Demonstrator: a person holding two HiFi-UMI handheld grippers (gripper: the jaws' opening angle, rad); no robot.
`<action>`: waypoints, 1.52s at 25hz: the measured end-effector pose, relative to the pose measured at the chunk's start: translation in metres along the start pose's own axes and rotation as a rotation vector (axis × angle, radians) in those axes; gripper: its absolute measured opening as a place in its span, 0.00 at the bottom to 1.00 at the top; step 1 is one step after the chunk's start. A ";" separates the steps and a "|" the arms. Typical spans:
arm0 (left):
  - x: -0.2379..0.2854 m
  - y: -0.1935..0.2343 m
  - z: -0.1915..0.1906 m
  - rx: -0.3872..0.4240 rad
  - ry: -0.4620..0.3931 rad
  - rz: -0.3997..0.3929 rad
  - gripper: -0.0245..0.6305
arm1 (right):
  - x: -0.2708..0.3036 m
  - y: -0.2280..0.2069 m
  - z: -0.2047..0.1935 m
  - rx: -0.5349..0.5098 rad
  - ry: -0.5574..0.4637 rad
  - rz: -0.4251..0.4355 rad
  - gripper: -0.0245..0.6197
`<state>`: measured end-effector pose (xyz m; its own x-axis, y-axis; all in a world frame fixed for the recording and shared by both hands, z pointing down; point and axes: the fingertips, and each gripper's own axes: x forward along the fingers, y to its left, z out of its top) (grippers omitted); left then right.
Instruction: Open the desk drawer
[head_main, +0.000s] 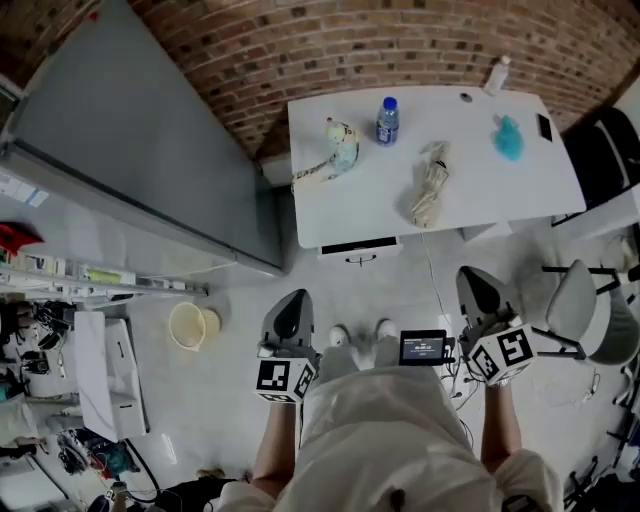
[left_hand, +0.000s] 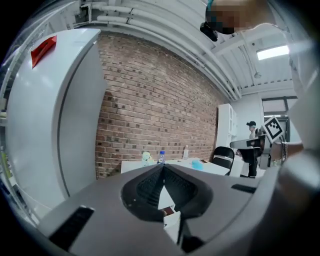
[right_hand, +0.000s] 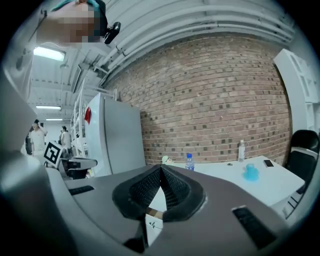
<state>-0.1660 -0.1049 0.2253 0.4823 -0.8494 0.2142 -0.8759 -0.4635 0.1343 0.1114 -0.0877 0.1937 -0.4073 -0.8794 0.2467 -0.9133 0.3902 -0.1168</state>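
Note:
The white desk (head_main: 470, 205) stands ahead against the brick wall. Its drawer (head_main: 360, 248) sits under the front edge, pushed in, with a small dark handle (head_main: 360, 259). My left gripper (head_main: 292, 305) is held low in front of my body, well short of the desk, jaws shut with nothing in them. My right gripper (head_main: 480, 285) hovers at the same distance to the right, also shut and empty. In the left gripper view the left gripper (left_hand: 162, 166) points level toward the desk (left_hand: 145, 165). In the right gripper view the right gripper (right_hand: 161, 167) does the same toward the desk (right_hand: 230, 177).
On the desk lie a water bottle (head_main: 387, 120), a plush toy (head_main: 340, 148), a beige cloth (head_main: 432, 185), a blue object (head_main: 508, 138) and a phone (head_main: 544, 127). A tall grey fridge (head_main: 130, 150) stands left. A grey chair (head_main: 575, 300) is right. A yellow bowl (head_main: 187, 325) rests on the floor.

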 end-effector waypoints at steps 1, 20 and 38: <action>-0.004 -0.004 0.007 -0.003 -0.008 0.001 0.05 | -0.007 0.001 0.010 0.017 -0.019 0.001 0.08; -0.042 -0.021 0.110 0.015 -0.179 0.035 0.05 | -0.010 0.082 0.085 0.113 -0.160 0.207 0.08; -0.030 -0.023 0.102 0.014 -0.138 -0.058 0.05 | 0.000 0.088 0.069 0.130 -0.114 0.145 0.08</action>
<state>-0.1621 -0.0949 0.1168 0.5266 -0.8471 0.0712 -0.8470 -0.5156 0.1294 0.0319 -0.0724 0.1169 -0.5242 -0.8445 0.1091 -0.8337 0.4829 -0.2677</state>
